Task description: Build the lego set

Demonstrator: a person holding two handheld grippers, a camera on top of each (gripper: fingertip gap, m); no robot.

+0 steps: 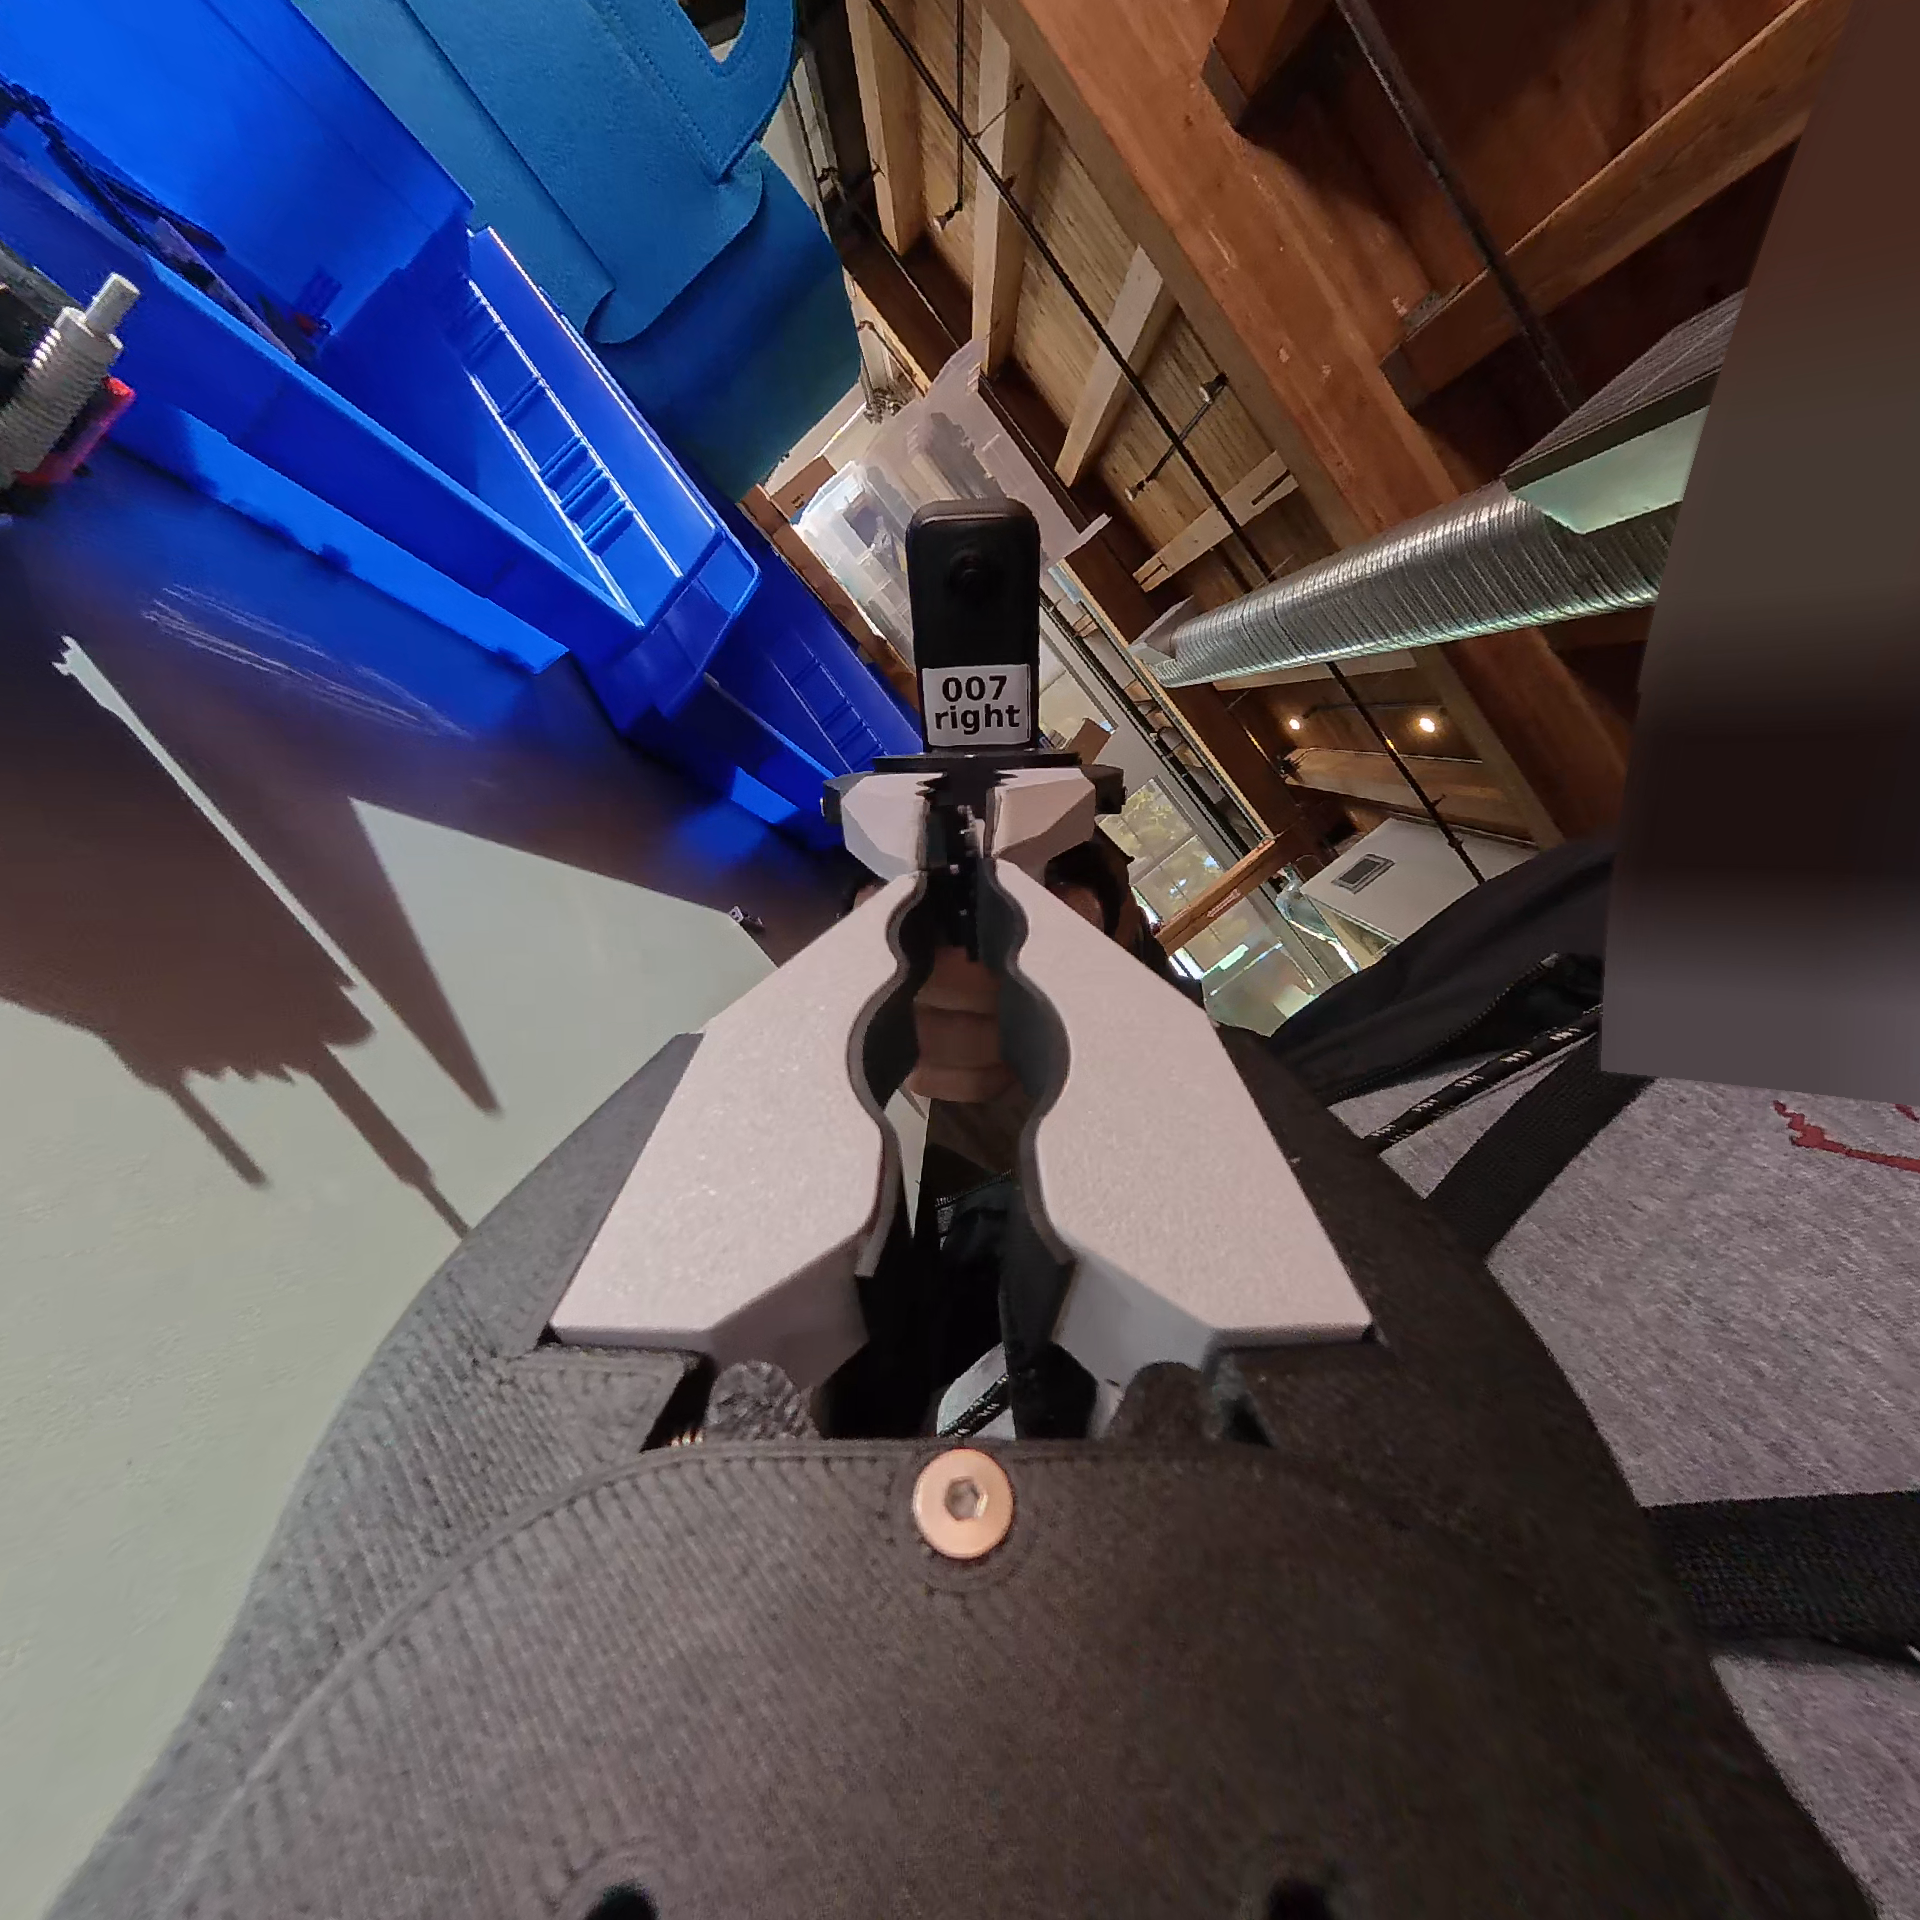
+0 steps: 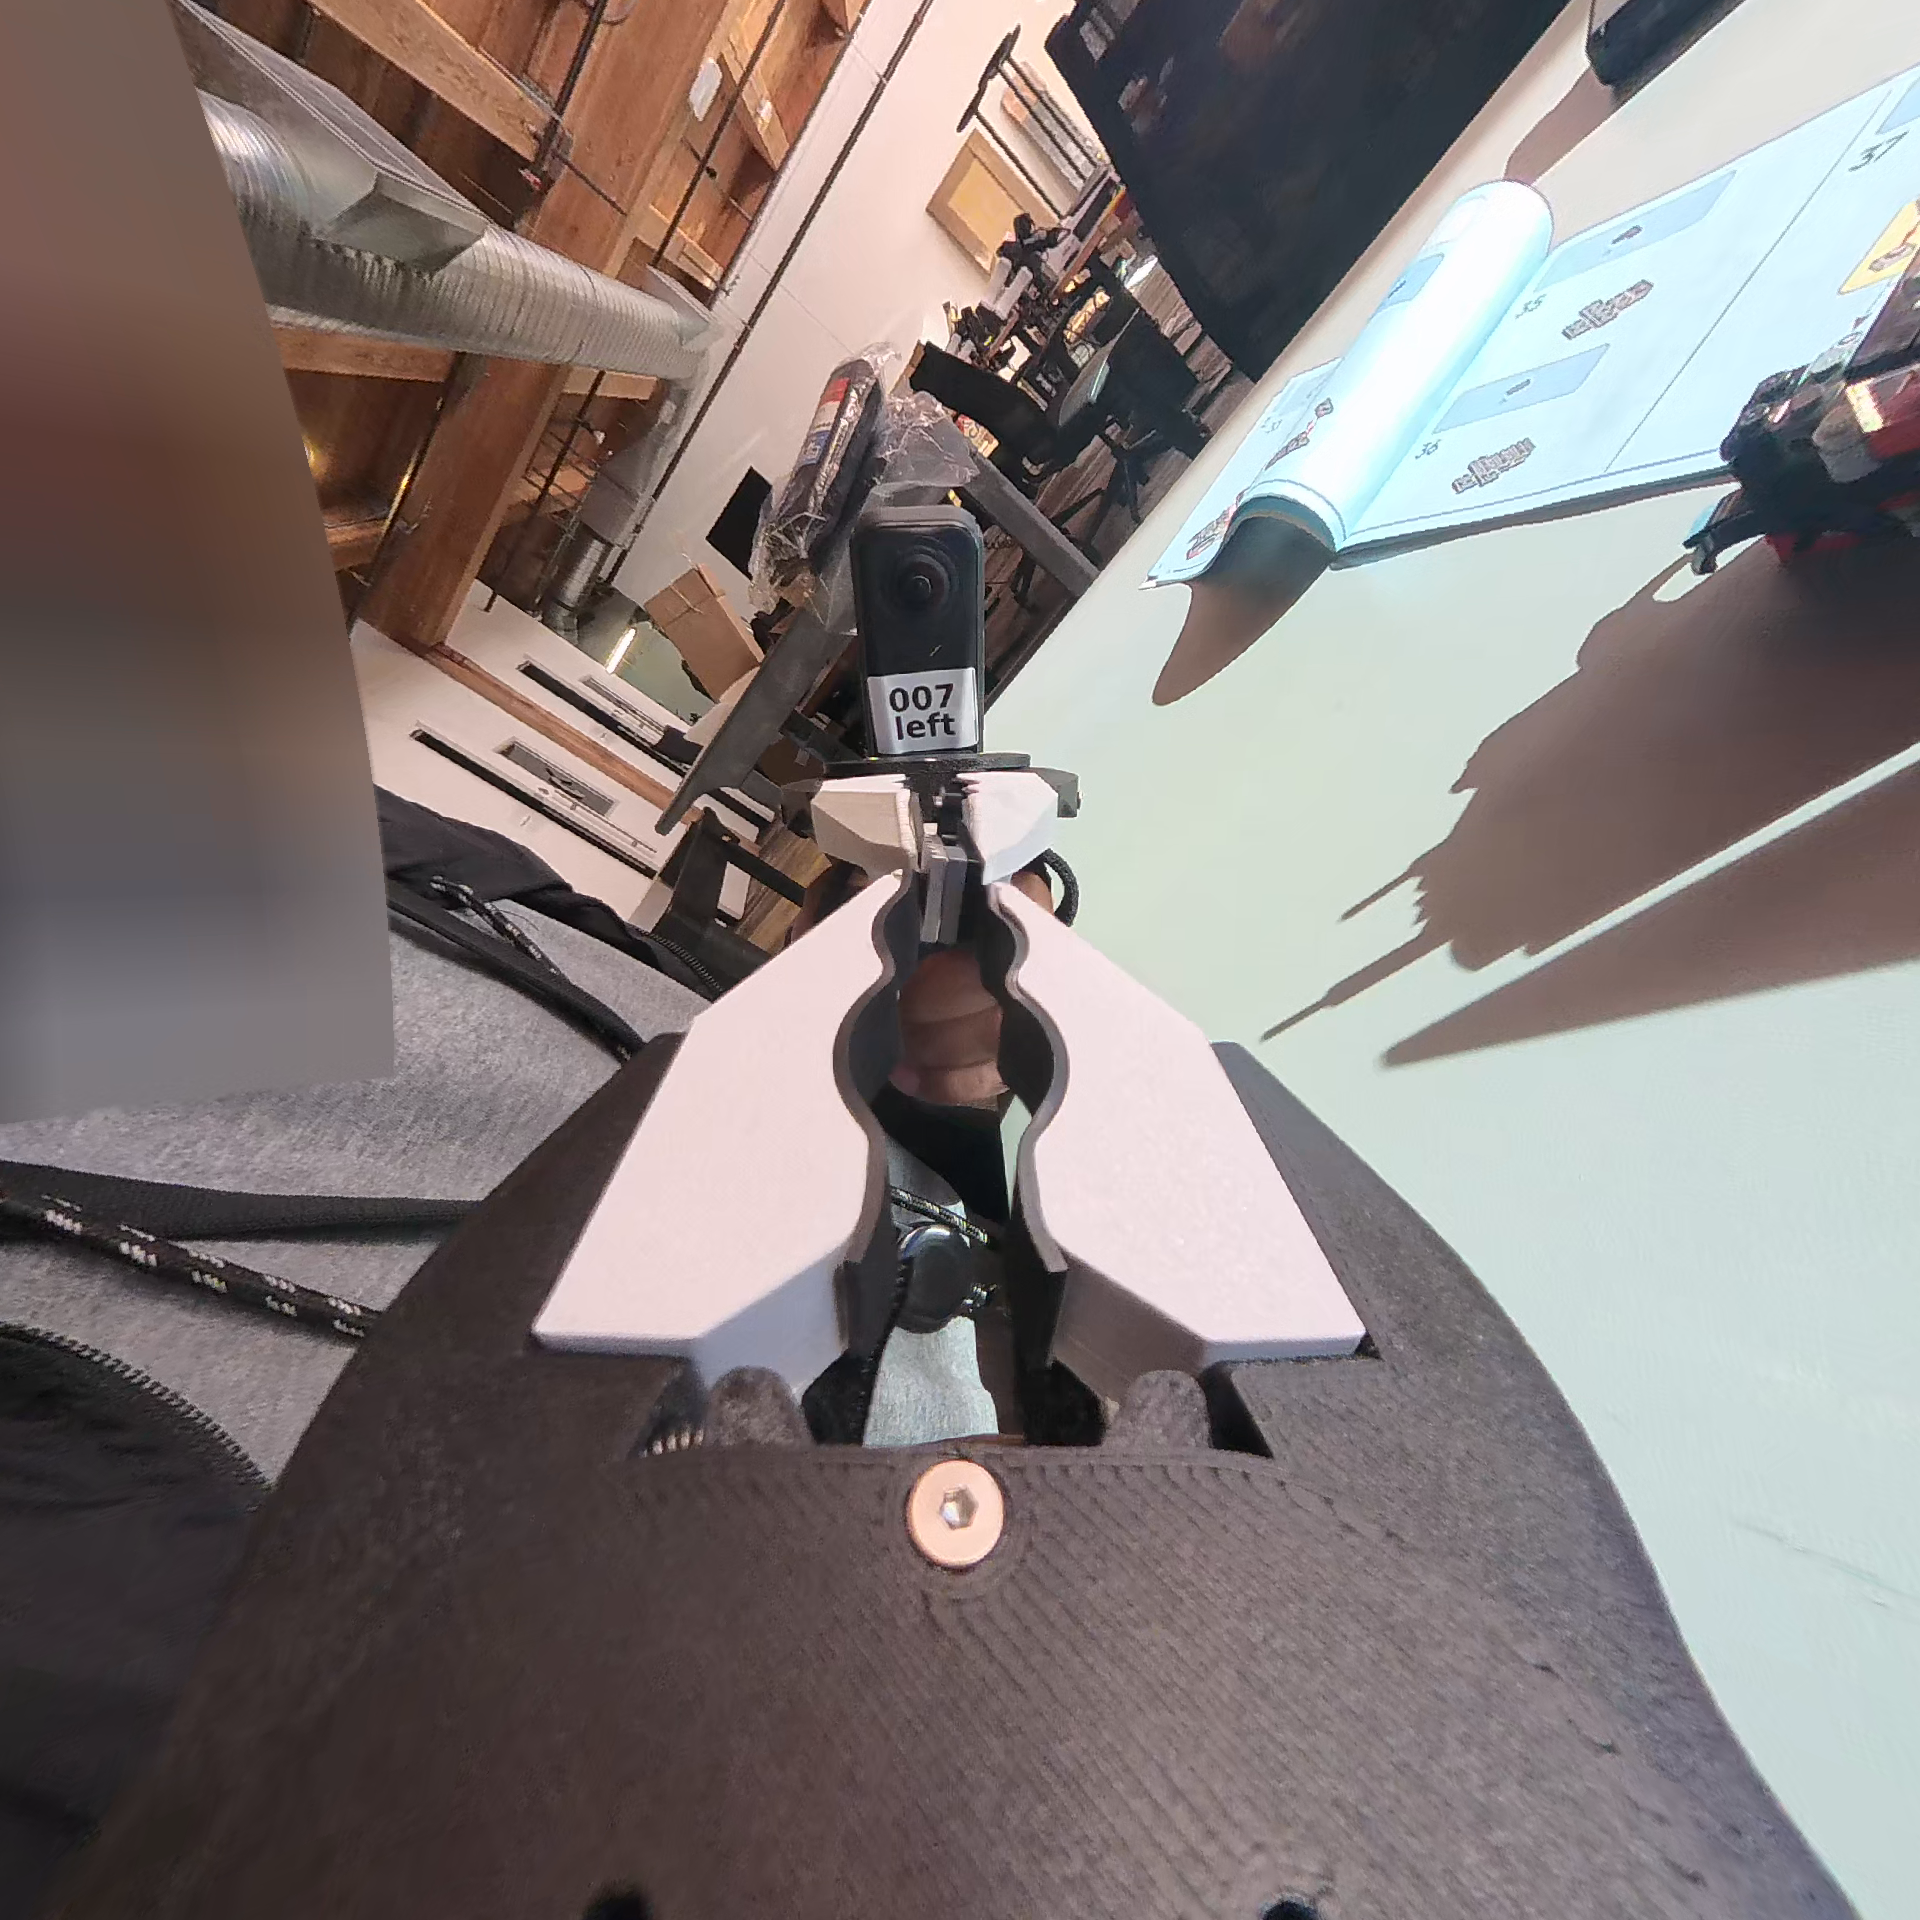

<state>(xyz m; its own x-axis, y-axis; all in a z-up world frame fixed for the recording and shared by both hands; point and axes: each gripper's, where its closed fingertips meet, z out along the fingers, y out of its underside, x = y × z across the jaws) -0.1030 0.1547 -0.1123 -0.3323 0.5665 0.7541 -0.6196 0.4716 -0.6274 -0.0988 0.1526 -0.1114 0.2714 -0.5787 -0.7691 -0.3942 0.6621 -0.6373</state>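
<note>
- Right between the two tips sits a small thin lego piece (image 2: 938, 888), pale grey in the right wrist view and dark in the left wrist view. It is held up in the air, well clear of the surface.
- The right claw (image 2: 951, 920) is drawn narrow, its grey fingers closing in on that piece. The left claw (image 1: 956, 883) meets it nose to nose, just as narrow.
- Both look to be pinching the same piece. My read is a hand-over or a mid-air re-grip to turn it the right way round. Which claw carries the load, I cannot tell.
- Behind each claw a hand (image 2: 951, 1029) wraps the other tool's handle, keeping the two lined up.
- Out to the right, the partly built red and black lego model (image 2: 1829, 447) rests on the pale surface (image 2: 1351, 1039), well apart from the claws.
- Just beside the model lies the open instruction booklet with light blue pages (image 2: 1538, 343), flat and facing up, presumably so each step can be checked.
- On the other side, the bright blue plastic bins (image 1: 416, 416) stand on the surface, likely holding the loose parts.
- The build is plainly unfinished, and this piece has yet to reach the model.
</note>
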